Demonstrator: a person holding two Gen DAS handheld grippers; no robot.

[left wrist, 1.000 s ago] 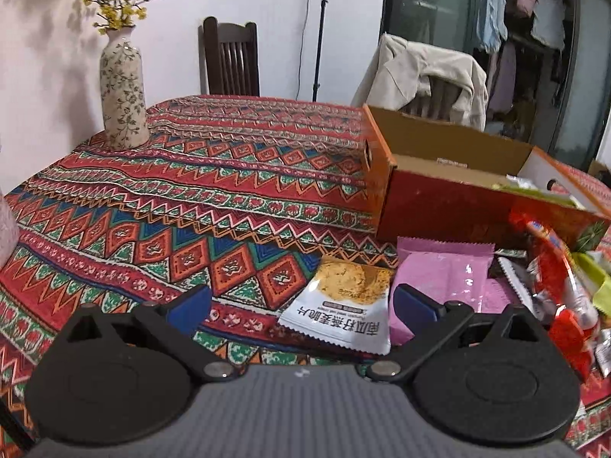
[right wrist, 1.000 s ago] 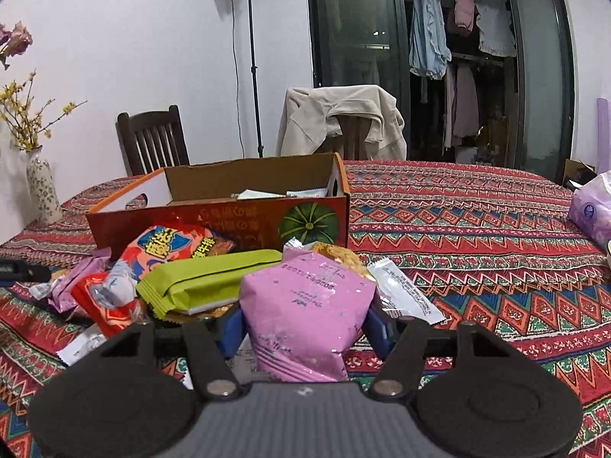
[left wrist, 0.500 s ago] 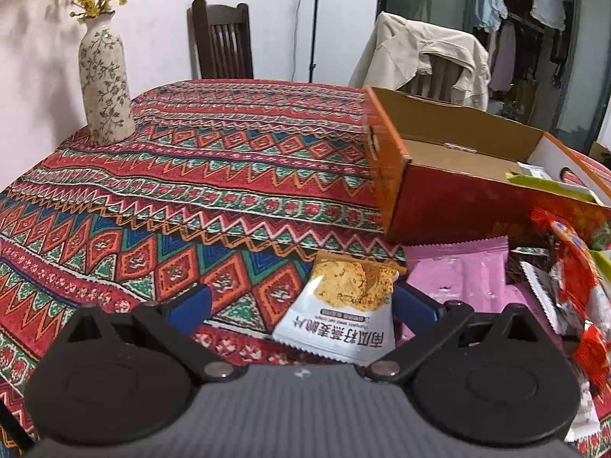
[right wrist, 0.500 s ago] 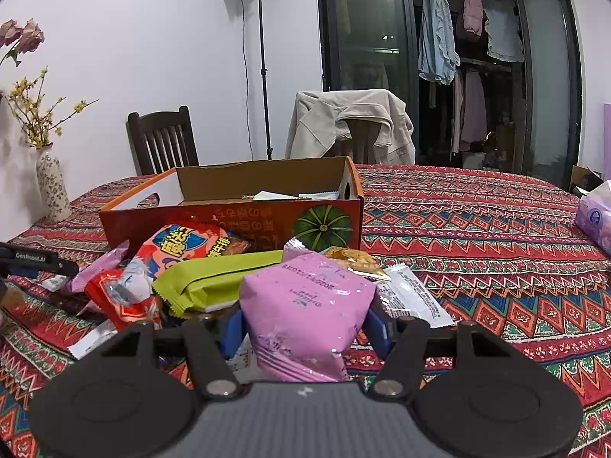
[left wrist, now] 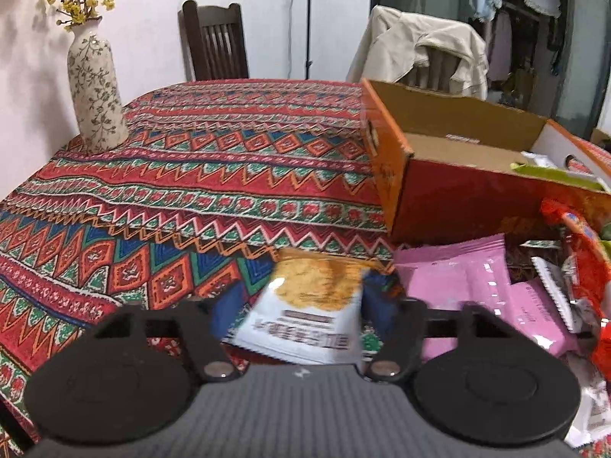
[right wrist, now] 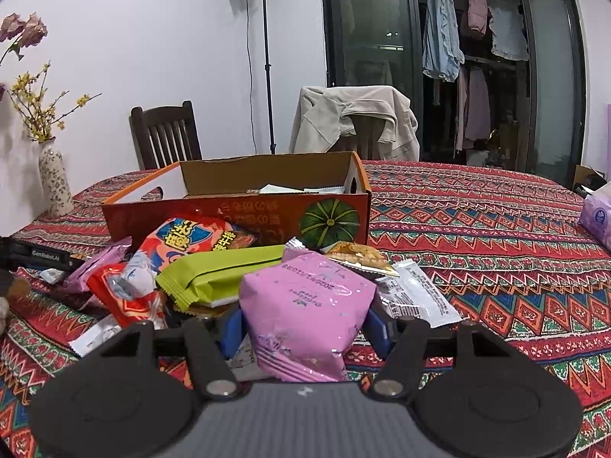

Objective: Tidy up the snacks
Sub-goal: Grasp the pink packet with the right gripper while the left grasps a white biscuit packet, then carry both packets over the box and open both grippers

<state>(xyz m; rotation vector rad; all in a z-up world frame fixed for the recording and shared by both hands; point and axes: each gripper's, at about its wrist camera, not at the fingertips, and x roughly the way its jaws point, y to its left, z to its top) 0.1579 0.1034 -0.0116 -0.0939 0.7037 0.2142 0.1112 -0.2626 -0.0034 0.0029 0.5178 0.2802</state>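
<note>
While the orange cardboard box (left wrist: 450, 175) runs off the frame's right edge, the left gripper (left wrist: 301, 305) is closing around a blurred white snack packet (left wrist: 305, 313) before it; the right gripper (right wrist: 305, 328) clamps a pink packet (right wrist: 305, 305) whose lower end is hidden.

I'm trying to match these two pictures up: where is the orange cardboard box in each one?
Left wrist view: the orange cardboard box sits at the right, its near corner toward the camera, behind the pink packets.
Right wrist view: the box is at centre, front side on, behind the snack pile.
Shared landmark: the chair draped with a beige jacket, behind the box in both.
</note>
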